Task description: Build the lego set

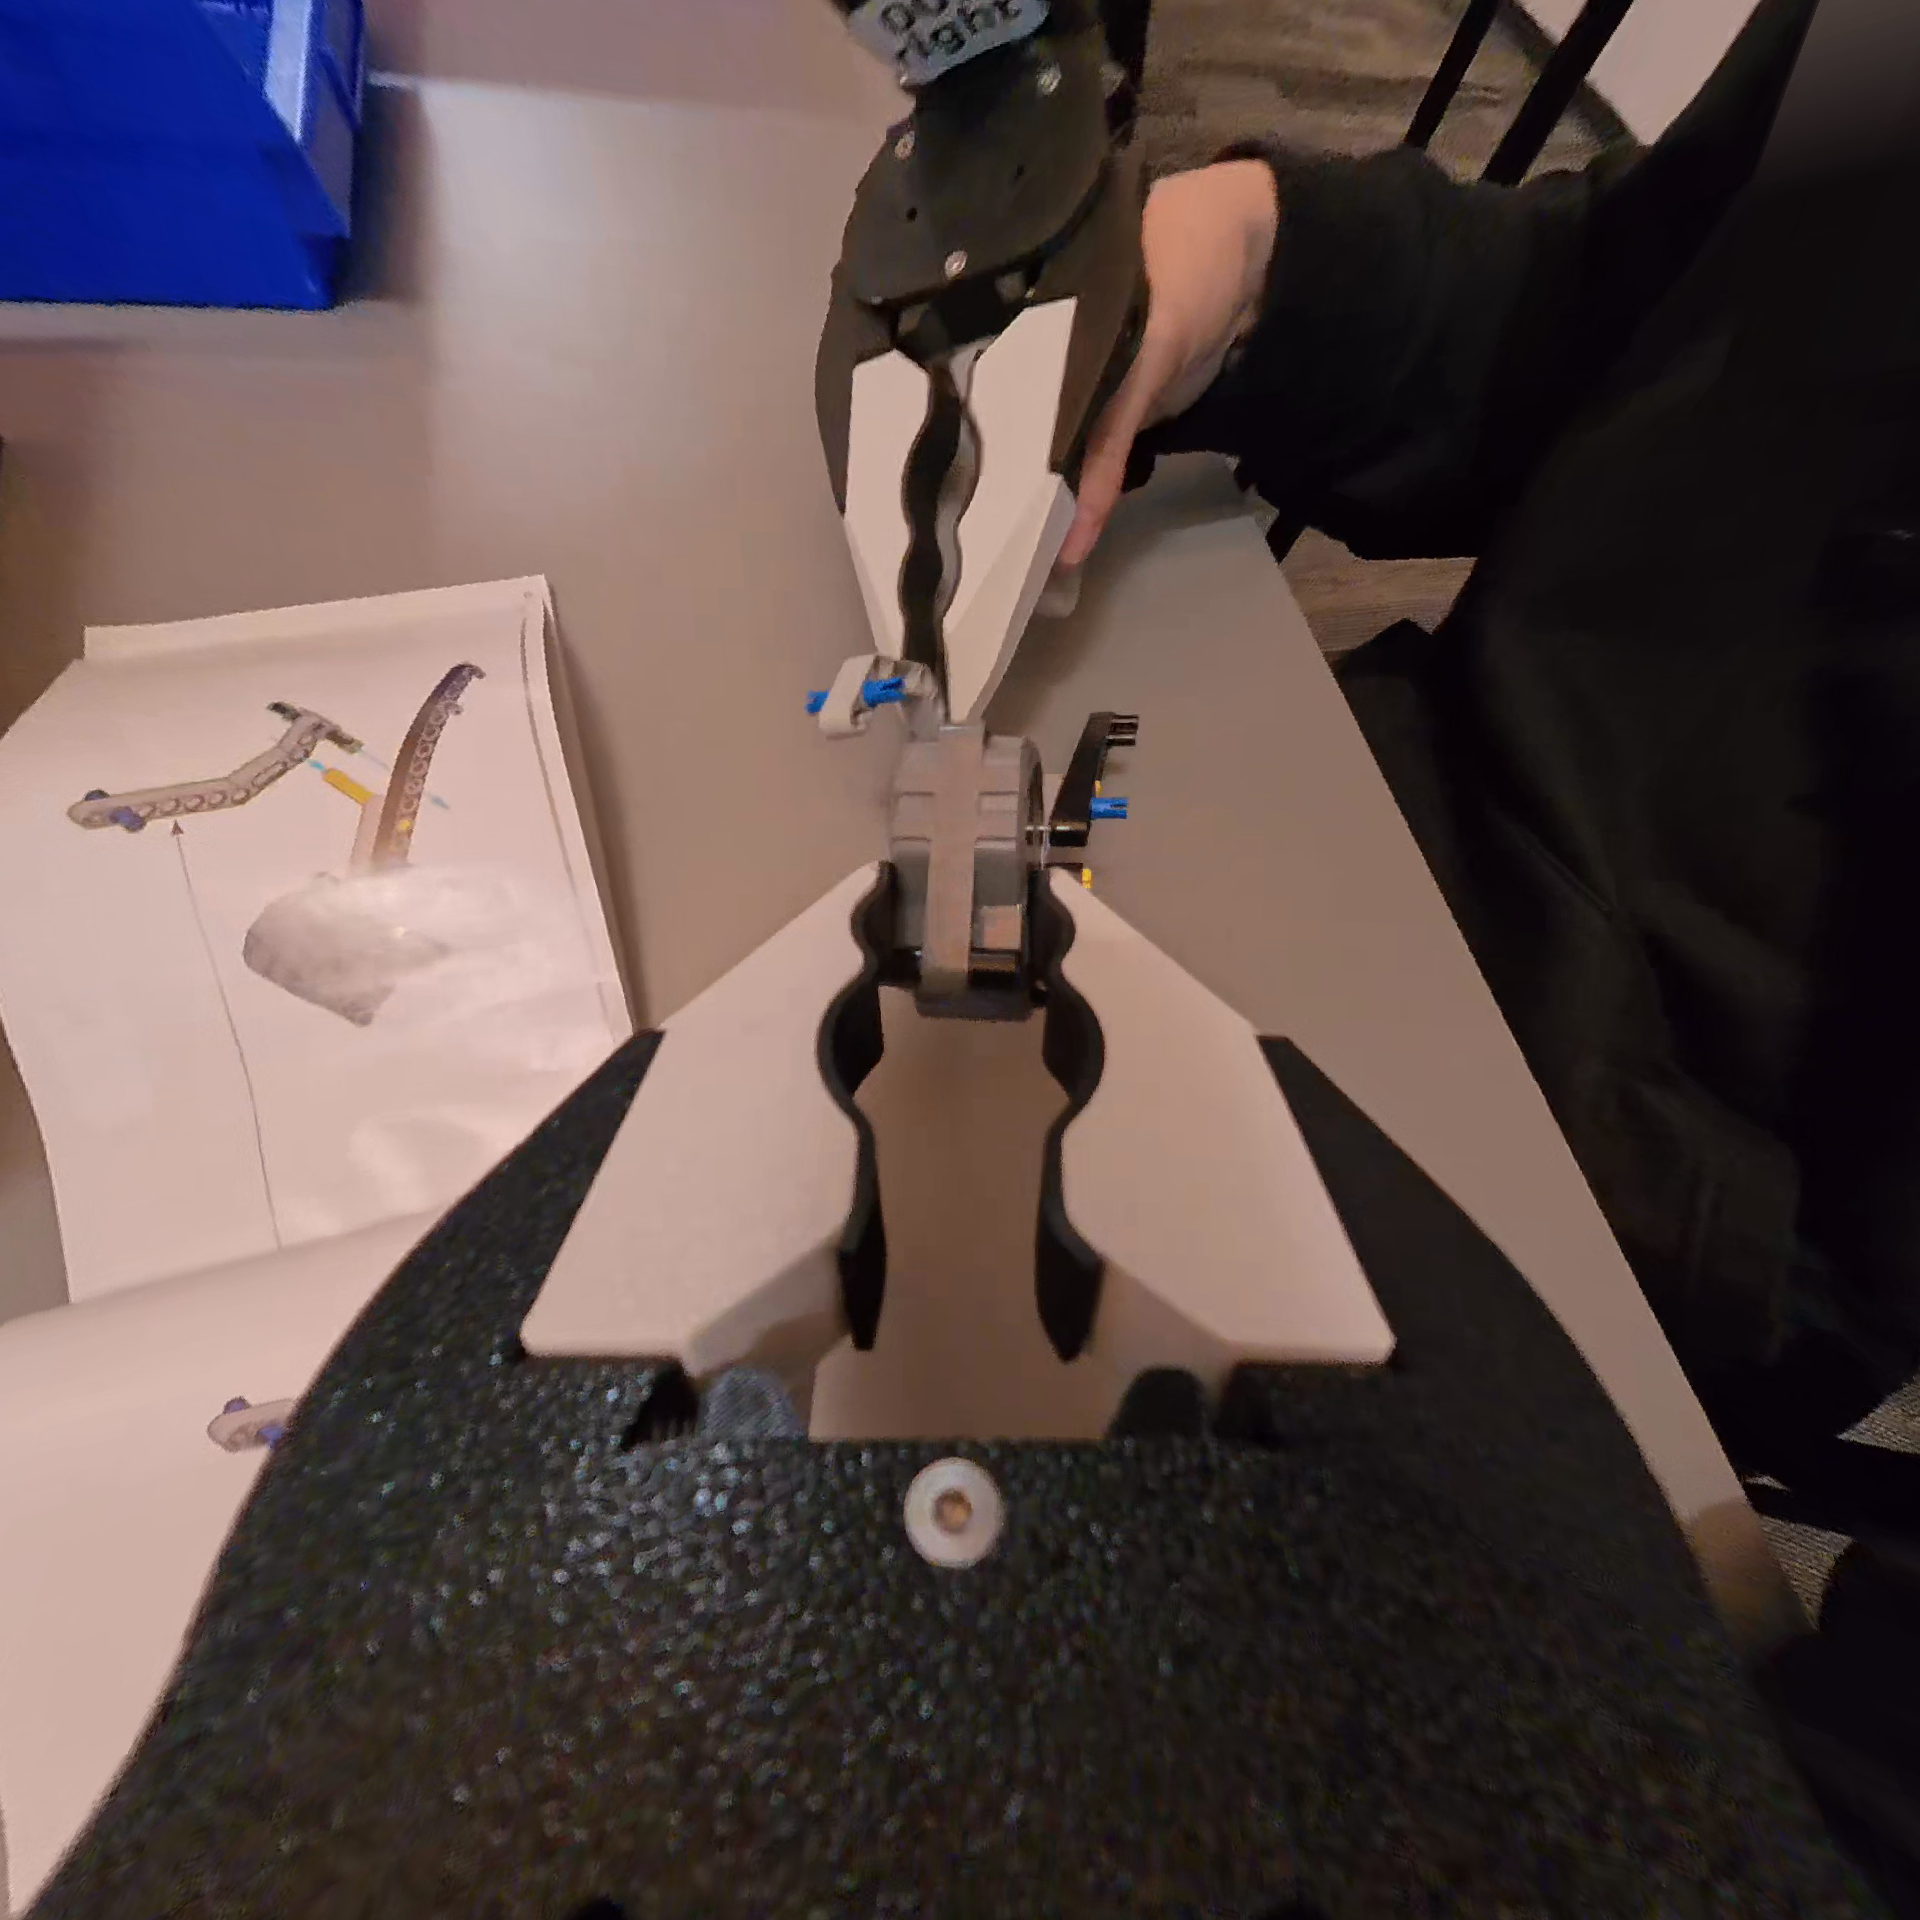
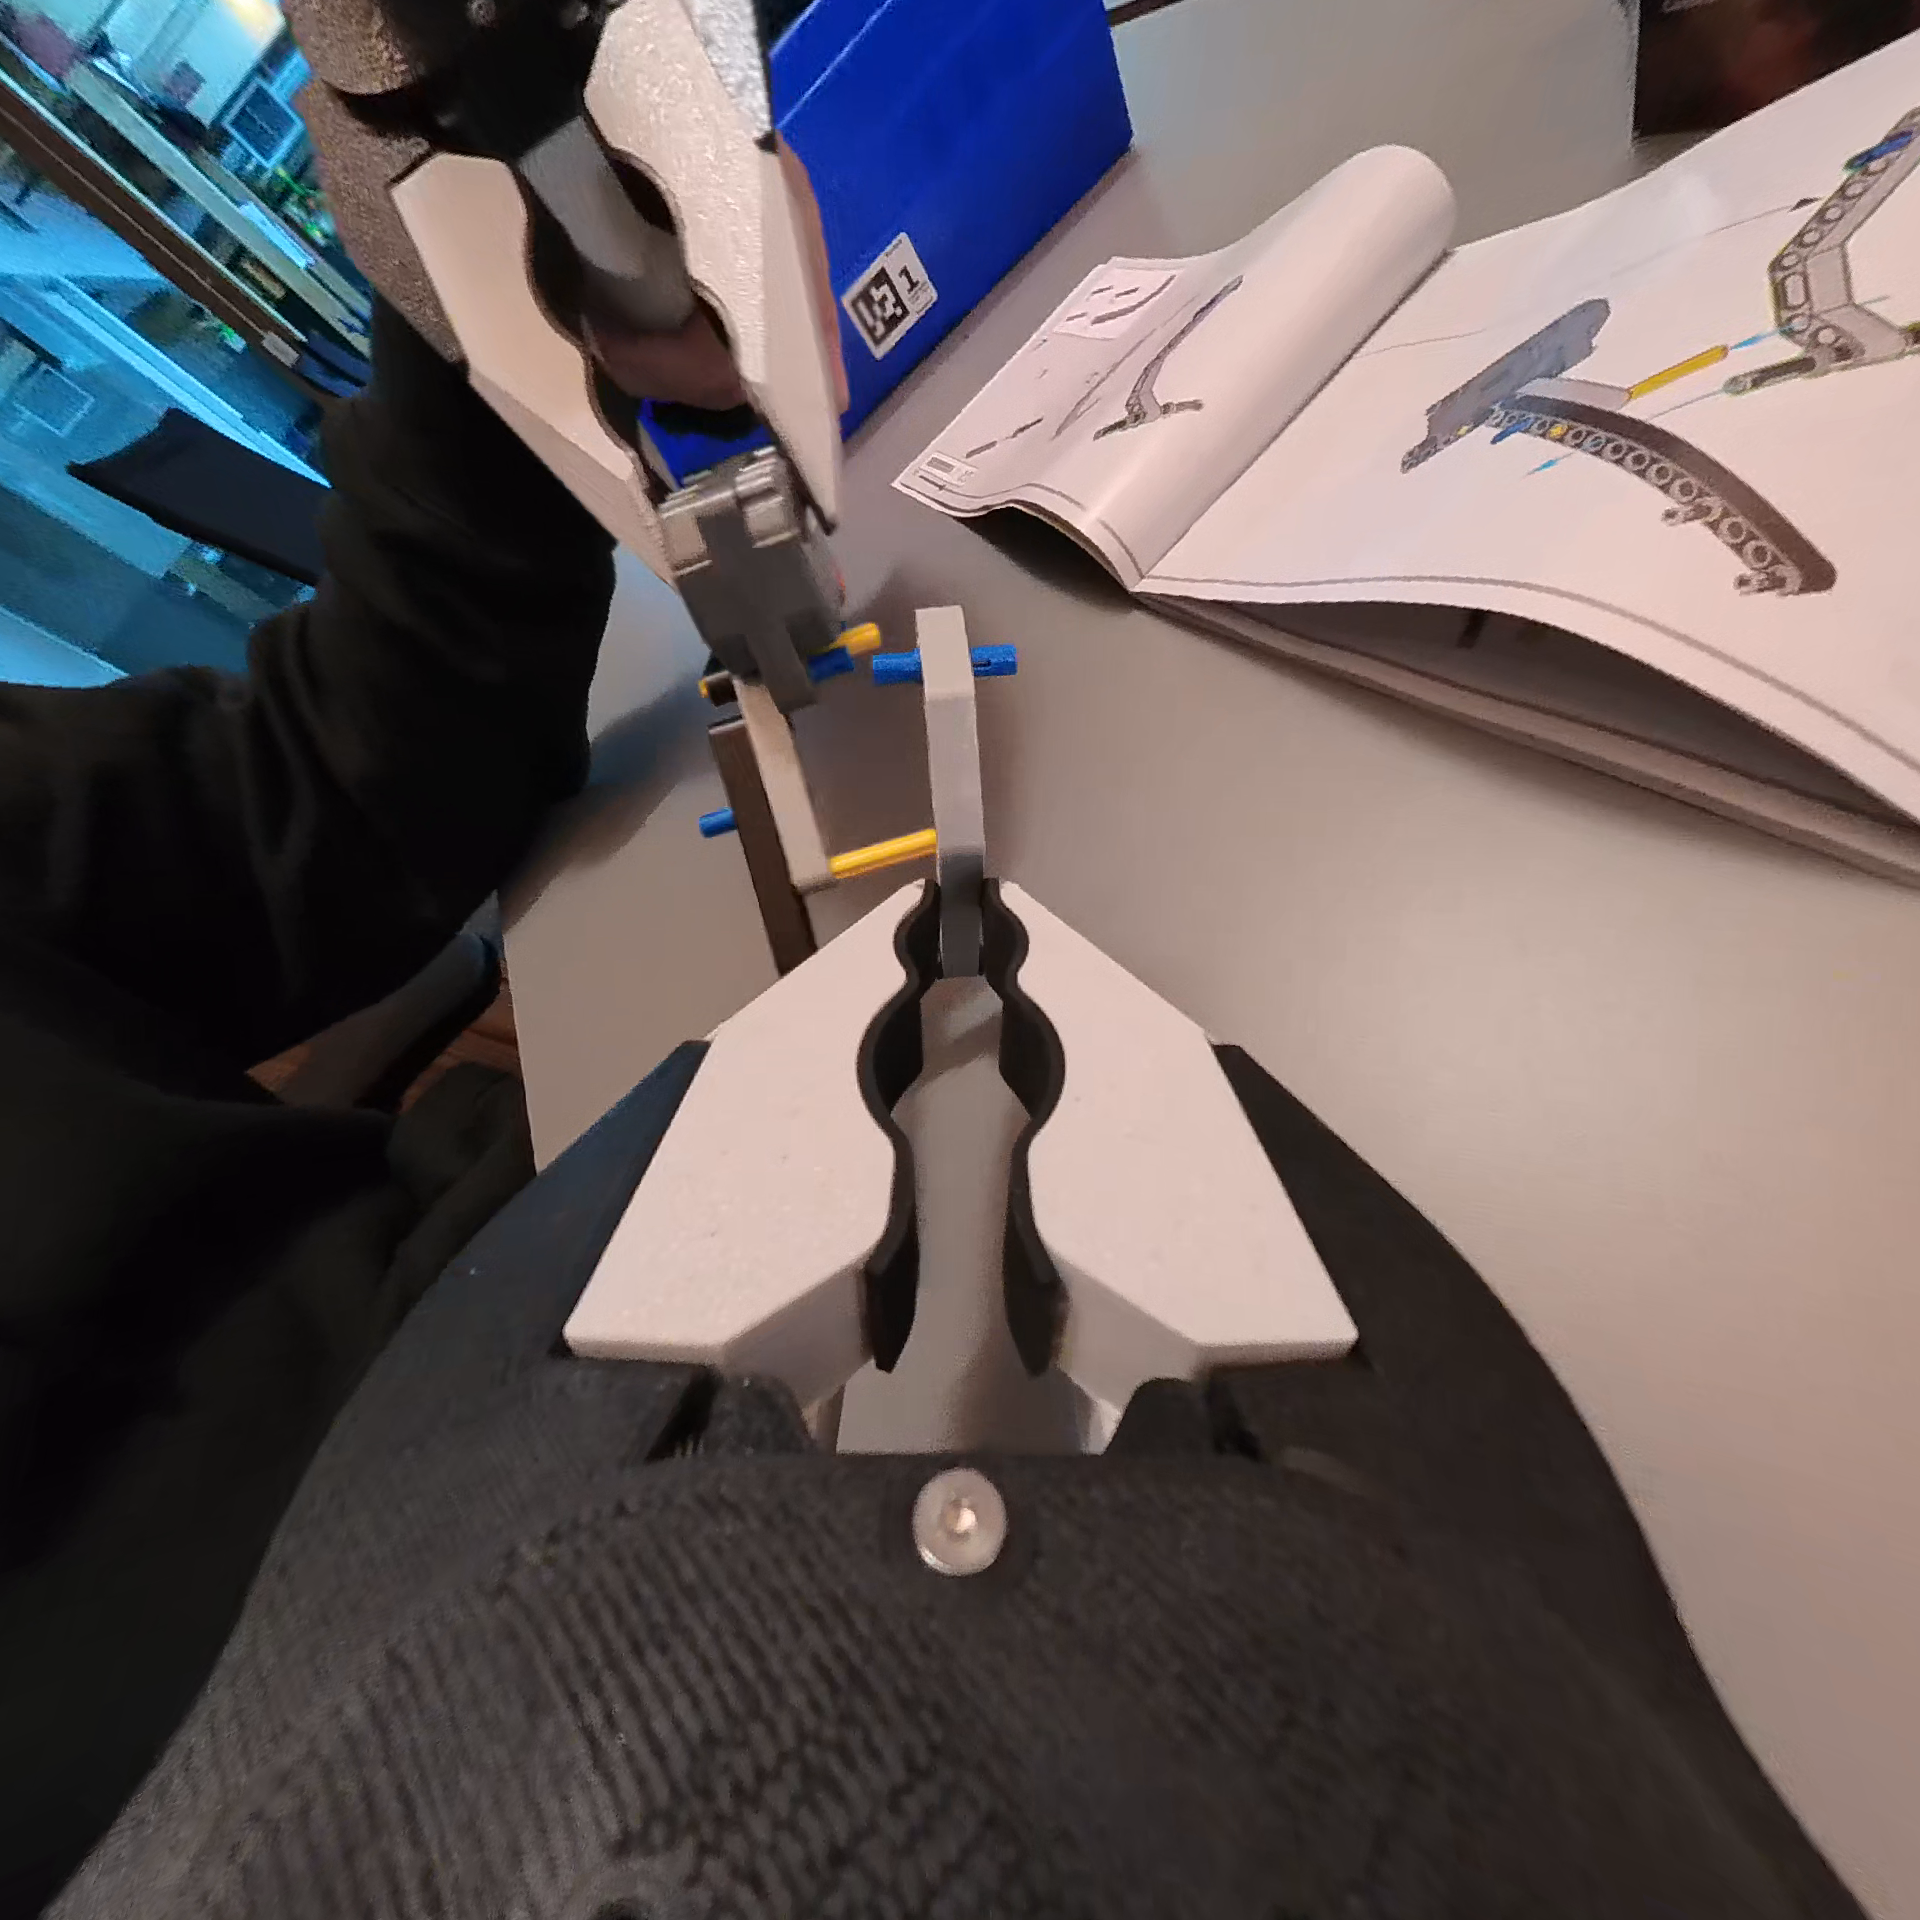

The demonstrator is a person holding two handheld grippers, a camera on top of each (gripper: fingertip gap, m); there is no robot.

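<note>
A pale grey counter [image 2: 1351, 1039] is seen from two gripper-mounted cameras. The grey motor block [image 1: 961, 842], the largest piece of the lego set, is taken as the landmark.

In the left wrist view, the left gripper [image 1: 961, 935] is clenched on the near end of the grey motor block, which is held above the counter between the black wavy pads. A black curved beam [image 1: 1086, 774] is attached at the right side of the block, with a blue pin [image 1: 1110, 803] sticking out of it.

Just beyond the block, the right gripper [image 1: 930, 681] comes in from the far side, held by a person's hand [image 1: 1174, 343] in a black sleeve [image 1: 1455, 343]. It is closed on a light grey angled beam [image 1: 862, 696], which is held just beside the top of the block, to its left; whether the two touch cannot be told. Blue pins [image 1: 883, 688] pass through this beam.

In the right wrist view, the right gripper [image 2: 961, 935] is seen pinching the lower end of the light grey angled beam [image 2: 951, 748], which stands upright, with a blue pin [image 2: 899, 667] through its top. A yellow axle [image 2: 883, 852] lies between this beam and the black curved beam [image 2: 769, 862] hanging below the block [image 2: 743, 561].

An open instruction booklet [image 1: 312, 883] lies on the counter well to the left of the block. A blue box [image 1: 166, 145] stands farther away, beyond the booklet.
</note>
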